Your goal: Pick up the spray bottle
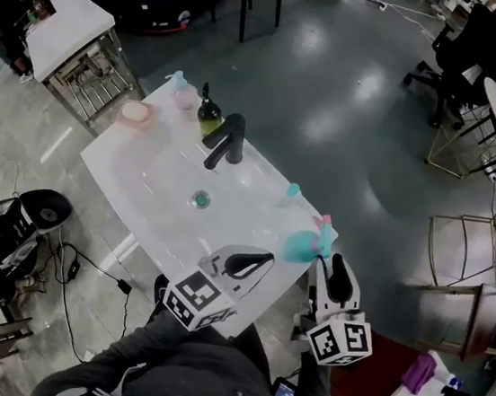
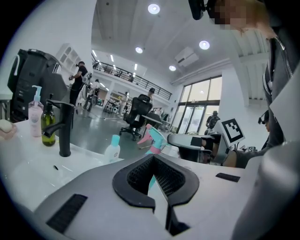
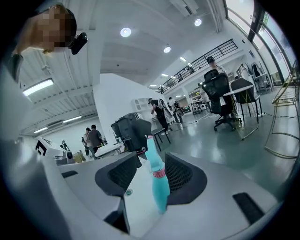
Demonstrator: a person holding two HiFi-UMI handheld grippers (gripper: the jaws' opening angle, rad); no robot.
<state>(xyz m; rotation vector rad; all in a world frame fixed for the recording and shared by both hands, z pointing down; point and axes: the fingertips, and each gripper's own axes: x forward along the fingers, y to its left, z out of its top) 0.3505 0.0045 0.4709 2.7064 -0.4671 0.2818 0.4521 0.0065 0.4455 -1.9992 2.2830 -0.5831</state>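
Note:
The teal spray bottle (image 1: 301, 243) with a pink trigger stands upright at the near right corner of the white sink counter (image 1: 150, 216). My right gripper (image 1: 338, 270) is just behind it on the person's side, jaws open. In the right gripper view the spray bottle (image 3: 159, 185) rises in the gap of the right gripper (image 3: 151, 160), close to the right pad, with no pad pressing on it. My left gripper (image 1: 253, 262) hovers over the counter's near edge, shut and empty. From the left gripper (image 2: 152, 161) the spray bottle (image 2: 154, 139) shows ahead to the right.
A black faucet (image 1: 227, 140) stands behind the basin drain (image 1: 200, 200). A dark green pump bottle (image 1: 208, 113), a pink pump bottle (image 1: 185, 94) and a pink dish (image 1: 136, 113) line the far edge. A small white bottle with a teal cap (image 1: 290, 193) stands left of the spray bottle.

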